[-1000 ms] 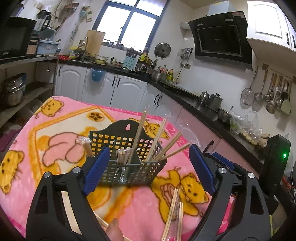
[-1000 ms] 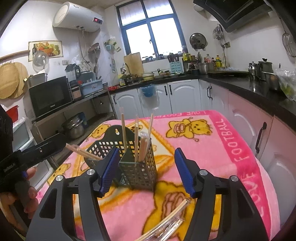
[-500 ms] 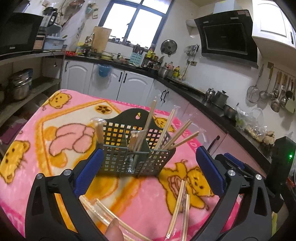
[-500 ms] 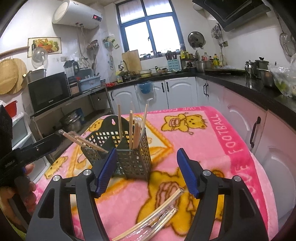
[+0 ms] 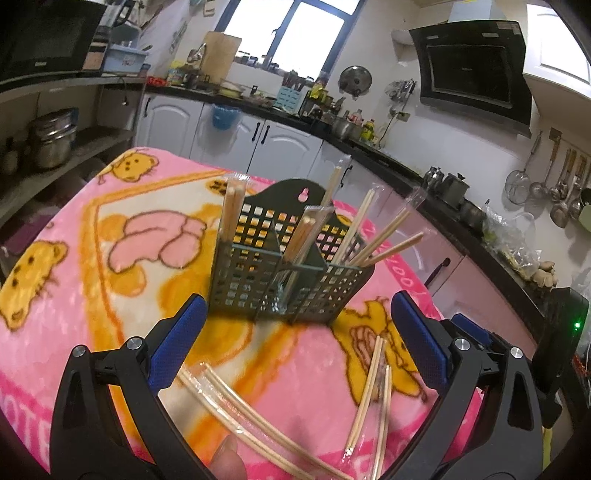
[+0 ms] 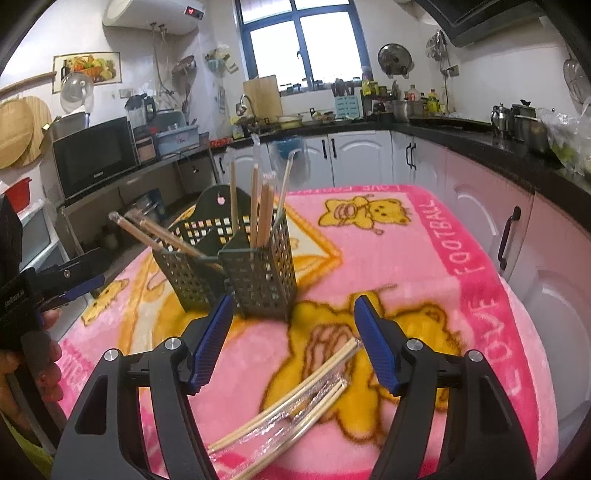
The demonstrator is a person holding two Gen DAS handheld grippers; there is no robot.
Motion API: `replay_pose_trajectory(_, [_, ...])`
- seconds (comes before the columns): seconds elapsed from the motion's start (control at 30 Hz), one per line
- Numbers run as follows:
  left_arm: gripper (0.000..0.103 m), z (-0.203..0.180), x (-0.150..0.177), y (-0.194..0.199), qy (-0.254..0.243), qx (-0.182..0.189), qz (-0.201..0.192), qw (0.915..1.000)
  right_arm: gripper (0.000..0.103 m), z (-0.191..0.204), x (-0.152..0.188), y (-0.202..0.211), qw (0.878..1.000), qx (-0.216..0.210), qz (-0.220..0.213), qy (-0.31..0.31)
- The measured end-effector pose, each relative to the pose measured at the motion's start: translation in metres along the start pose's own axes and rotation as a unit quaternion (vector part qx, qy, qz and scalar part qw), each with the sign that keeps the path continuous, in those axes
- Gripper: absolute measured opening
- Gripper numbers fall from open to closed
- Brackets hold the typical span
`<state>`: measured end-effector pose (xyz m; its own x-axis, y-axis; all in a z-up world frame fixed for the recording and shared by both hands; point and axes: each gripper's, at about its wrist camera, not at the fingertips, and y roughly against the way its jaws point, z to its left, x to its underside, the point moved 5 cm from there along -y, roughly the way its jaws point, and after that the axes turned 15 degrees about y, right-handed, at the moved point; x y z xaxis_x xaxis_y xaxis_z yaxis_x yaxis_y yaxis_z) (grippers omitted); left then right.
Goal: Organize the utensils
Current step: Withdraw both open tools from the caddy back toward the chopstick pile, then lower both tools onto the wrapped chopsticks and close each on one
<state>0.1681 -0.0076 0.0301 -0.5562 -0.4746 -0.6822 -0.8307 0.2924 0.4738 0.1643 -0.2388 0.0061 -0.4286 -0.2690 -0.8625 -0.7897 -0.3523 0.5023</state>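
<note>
**Utensil caddy and wrapped chopsticks on the blanket-covered bench**

A dark perforated caddy point(image 5: 288, 273) is shown standing upright on a pink blanket point(image 6: 388, 258) spread over the bench. Its compartments are filled with wooden chopsticks point(image 5: 373, 236), some upright and some leaning outward; several are seen in clear sleeves. On the blanket's border the words "LOVE FOOTBALL" point(image 6: 469, 266) can be read in white letters, and teddy bears are printed across it.

The left tongs point(image 5: 291, 347) are held spread wide, nothing between the blue pads point(image 5: 173, 347), just in front of the caddy. The right tongs point(image 6: 291, 343) are likewise spread apart and hold nothing.

Loose wrapped chopsticks point(image 6: 295, 402) are seen lying flat on the blanket beneath the right tongs, near the caddy but apart from it. In the left wrist view a second wrapped set point(image 5: 251, 410) lies below the left pad, and a further pair point(image 5: 369, 387) lies toward the right pad.

A microwave point(image 6: 94, 155) is shown on a shelf at left; its brand lettering is too small to be read. A red display on the water heater point(image 6: 155, 14) is illegible.
</note>
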Motion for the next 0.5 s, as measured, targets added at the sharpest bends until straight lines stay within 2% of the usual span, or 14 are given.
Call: replay_pose_trajectory(0.5, [0.092,0.031,0.026,-0.011,0.011,-0.038,0.036,0.9986,0.066,0.015,0.019,-0.011,0.999,-0.021,0.032,0.016])
